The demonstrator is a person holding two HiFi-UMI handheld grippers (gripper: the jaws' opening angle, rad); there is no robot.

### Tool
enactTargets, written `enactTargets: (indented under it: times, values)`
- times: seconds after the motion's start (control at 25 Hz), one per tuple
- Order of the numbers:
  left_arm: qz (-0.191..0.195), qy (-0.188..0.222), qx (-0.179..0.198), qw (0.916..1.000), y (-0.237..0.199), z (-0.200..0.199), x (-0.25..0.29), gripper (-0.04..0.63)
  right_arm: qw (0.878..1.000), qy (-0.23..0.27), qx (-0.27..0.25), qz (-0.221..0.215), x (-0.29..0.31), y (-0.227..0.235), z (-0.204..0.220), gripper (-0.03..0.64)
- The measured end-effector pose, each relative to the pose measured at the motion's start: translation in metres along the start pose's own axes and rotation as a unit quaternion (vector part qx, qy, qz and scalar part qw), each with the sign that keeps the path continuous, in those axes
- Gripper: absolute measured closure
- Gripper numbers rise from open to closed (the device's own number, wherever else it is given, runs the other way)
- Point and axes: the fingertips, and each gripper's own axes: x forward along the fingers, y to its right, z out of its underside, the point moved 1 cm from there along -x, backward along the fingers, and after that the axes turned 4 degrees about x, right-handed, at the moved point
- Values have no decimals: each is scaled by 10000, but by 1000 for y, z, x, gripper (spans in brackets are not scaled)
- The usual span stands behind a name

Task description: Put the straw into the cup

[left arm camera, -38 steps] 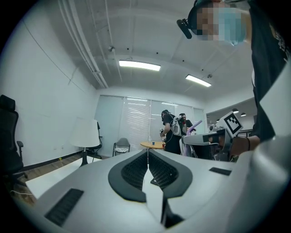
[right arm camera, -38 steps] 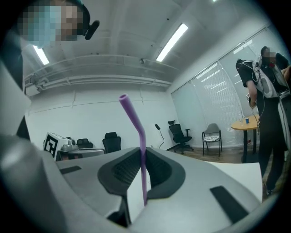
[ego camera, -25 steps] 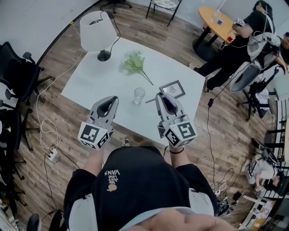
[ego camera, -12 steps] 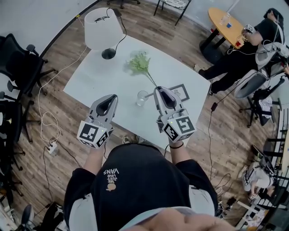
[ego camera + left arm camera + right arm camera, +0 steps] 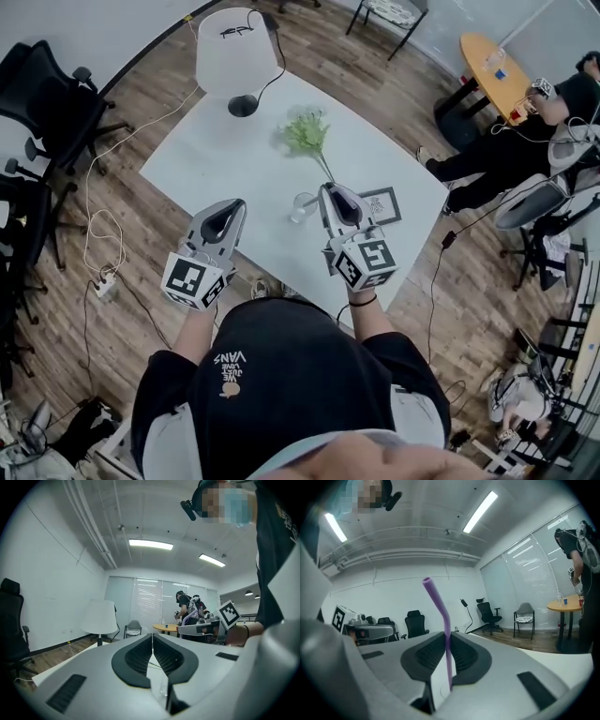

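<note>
A clear glass cup (image 5: 301, 207) stands on the white table (image 5: 216, 155), near its front edge. My right gripper (image 5: 336, 193) hovers just right of the cup, almost touching it in the head view. It is shut on a purple straw (image 5: 443, 618), which stands upright between the jaws with its bent top leaning left. The straw is hidden in the head view. My left gripper (image 5: 229, 208) floats over the table's front edge, left of the cup, and in the left gripper view its jaws (image 5: 152, 637) meet with nothing between them.
On the table stand a white lamp (image 5: 228, 52) at the far corner, a green plant sprig (image 5: 307, 134) and a small picture frame (image 5: 384, 203) right of the cup. Office chairs (image 5: 56, 103) stand to the left. People sit by a round wooden table (image 5: 497, 67) at the right.
My right gripper has moved forward and left with the straw, closing in on the cup and now partly covering the picture frame. The left gripper has hardly shifted.
</note>
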Motion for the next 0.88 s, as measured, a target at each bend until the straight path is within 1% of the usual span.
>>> enactTargets:
  times: [0.12,0.16,0.2,0.24,0.28,0.36,0.52,0.72,0.88]
  values:
    - [-123,-22,-35,9999,-6,3,-3,578,9995,-320,4,-29,13,3,18,569]
    - [-156,-27,-44,9999,-7,4,-4,578,9992,-388,51,-69,16,3,23,545]
    - [-180,-34,-49,9998,-7,4,-4,578,9989,-446,119,-105,18,3,28,494]
    - [-195,-39,-53,9998,-7,4,-5,578,9985,-502,172,-116,19,4,31,461]
    - [-208,-40,-59,9998,-7,5,-5,578,9982,-549,192,-109,19,4,33,454]
    - [-223,-35,-74,9997,-8,5,-5,578,9982,-572,180,-97,19,3,33,451]
    - [-170,9,-93,9998,-7,3,-2,578,9989,-442,150,-67,12,2,24,451]
    - [36,76,-65,9999,1,0,9,578,9996,-255,121,3,1,3,12,451]
    - [175,175,-37,9997,8,-7,14,578,9999,-119,-18,-22,-9,-1,2,451]
